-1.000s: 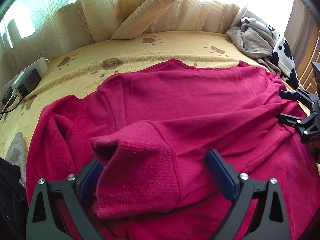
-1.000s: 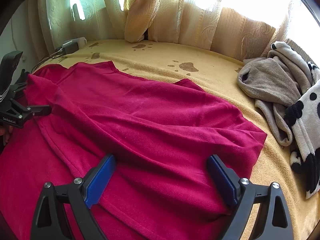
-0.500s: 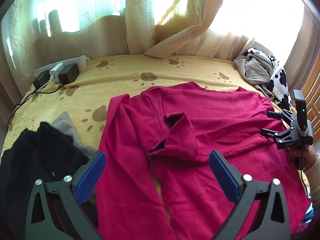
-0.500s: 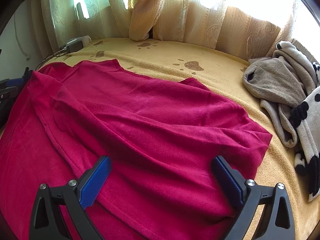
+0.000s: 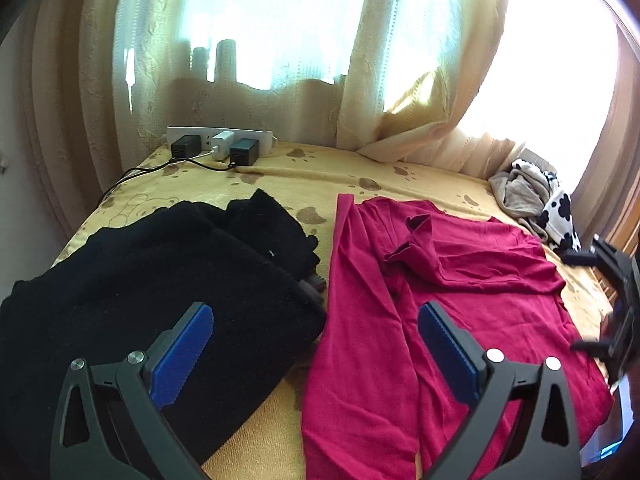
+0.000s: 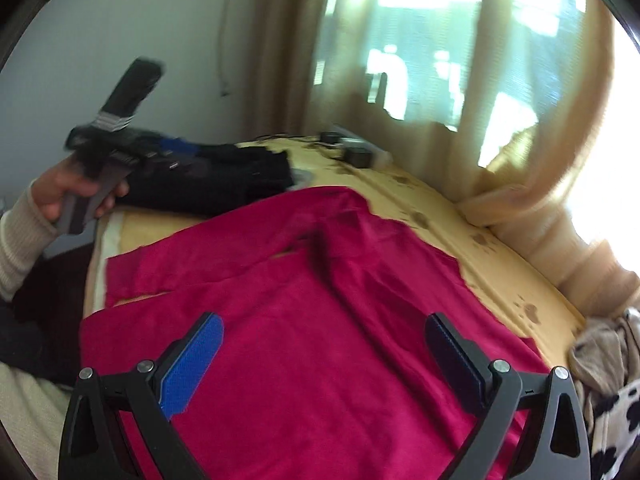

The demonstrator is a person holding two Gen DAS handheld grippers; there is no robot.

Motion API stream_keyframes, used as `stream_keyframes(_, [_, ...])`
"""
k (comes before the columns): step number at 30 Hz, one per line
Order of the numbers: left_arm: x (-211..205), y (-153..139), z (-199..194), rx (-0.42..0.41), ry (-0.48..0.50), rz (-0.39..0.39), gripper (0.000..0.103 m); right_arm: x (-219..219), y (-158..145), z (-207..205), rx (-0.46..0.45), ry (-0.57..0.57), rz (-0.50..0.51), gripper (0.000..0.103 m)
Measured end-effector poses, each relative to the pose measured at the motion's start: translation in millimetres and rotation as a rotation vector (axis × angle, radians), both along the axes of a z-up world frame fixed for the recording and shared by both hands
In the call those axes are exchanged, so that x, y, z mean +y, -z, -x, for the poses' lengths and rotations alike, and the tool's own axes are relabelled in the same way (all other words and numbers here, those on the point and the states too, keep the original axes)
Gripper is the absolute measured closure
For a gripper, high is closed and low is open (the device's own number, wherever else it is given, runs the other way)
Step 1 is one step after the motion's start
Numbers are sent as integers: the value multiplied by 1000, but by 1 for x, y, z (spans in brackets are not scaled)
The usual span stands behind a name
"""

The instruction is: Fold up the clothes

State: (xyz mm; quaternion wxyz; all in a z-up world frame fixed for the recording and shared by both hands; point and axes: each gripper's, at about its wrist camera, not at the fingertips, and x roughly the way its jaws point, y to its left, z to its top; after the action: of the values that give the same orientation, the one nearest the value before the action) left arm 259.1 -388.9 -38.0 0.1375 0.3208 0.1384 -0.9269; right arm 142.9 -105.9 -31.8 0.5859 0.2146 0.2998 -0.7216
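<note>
We saw the sweater [image 5: 452, 312] lying spread on the bed [image 5: 280, 176], with one sleeve [image 5: 416, 248] folded over its chest. To its left lay a heap of clothes [image 5: 160, 280], touching its edge. Behind that heap, at the far edge of the bed under the curtain [image 5: 280, 92], sat a power strip [image 5: 220, 140] with chargers [image 5: 244, 151] plugged in. At the far right corner, near the sweater's shoulder, another pile of clothes [image 5: 536, 204] lay.
</note>
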Motion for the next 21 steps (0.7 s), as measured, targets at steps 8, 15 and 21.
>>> stream_keyframes(8, [1,12,-21,-2,25,-17,0,-64,49,-108,109,-326,-158,1])
stream_keyframes(15, [-11,20,-35,22,2,-65,0,-92,71,-140,218,-422,-237,26])
stream_keyframes(21, [-22,27,-41,25,-14,-82,0,-108,79,-138,203,-456,-283,38])
